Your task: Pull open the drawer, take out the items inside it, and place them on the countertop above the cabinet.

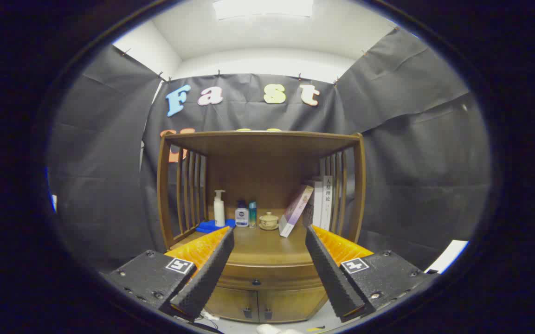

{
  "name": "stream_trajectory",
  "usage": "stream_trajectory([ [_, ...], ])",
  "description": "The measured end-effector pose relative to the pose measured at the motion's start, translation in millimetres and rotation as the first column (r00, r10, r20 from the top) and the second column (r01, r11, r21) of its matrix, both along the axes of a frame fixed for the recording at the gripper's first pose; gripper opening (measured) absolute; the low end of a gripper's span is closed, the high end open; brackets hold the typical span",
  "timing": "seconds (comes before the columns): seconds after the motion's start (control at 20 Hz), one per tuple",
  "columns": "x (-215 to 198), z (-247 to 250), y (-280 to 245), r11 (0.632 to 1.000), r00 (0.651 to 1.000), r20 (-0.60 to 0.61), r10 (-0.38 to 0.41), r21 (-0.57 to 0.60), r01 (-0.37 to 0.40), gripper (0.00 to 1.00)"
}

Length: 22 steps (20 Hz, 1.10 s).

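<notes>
I hold the orange-and-black two-finger gripper (267,241) w/ fingers apart & empty, lined up on the closed wooden drawer w/ small dark knob (256,282) under the brown wooden cabinet's countertop front edge (267,260), prob. to approach the knob squarely.

Your gripper (269,232) hangs with fingers spread wide, nothing between them, well short of the cabinet (260,185); the way straight ahead to the drawer (267,281) and its small knob (256,282) is clear; up on the countertop (267,246) the front half lies bare; the back is crowded: pump bottle (219,208), two small bottles (242,214), a lidded cup (268,221), leaning books (311,204) on the right; slatted side rails (190,190) wall both flanks; a top shelf (260,139) caps the space.
</notes>
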<state>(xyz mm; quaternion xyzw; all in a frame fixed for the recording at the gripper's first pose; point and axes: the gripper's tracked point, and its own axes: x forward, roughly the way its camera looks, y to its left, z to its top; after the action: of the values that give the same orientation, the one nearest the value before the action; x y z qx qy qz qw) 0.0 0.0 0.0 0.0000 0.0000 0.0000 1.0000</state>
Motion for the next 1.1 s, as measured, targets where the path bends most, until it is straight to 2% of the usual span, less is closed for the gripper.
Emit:
stream_trajectory([
  [0.65,3.8,6.6,3.3,1.000,1.000,0.003,0.002,-0.009,-0.002,1.00],
  [1.1,23.1,-33.3,-2.9,1.000,0.999,-0.036,-0.026,-0.004,0.026,1.00],
])
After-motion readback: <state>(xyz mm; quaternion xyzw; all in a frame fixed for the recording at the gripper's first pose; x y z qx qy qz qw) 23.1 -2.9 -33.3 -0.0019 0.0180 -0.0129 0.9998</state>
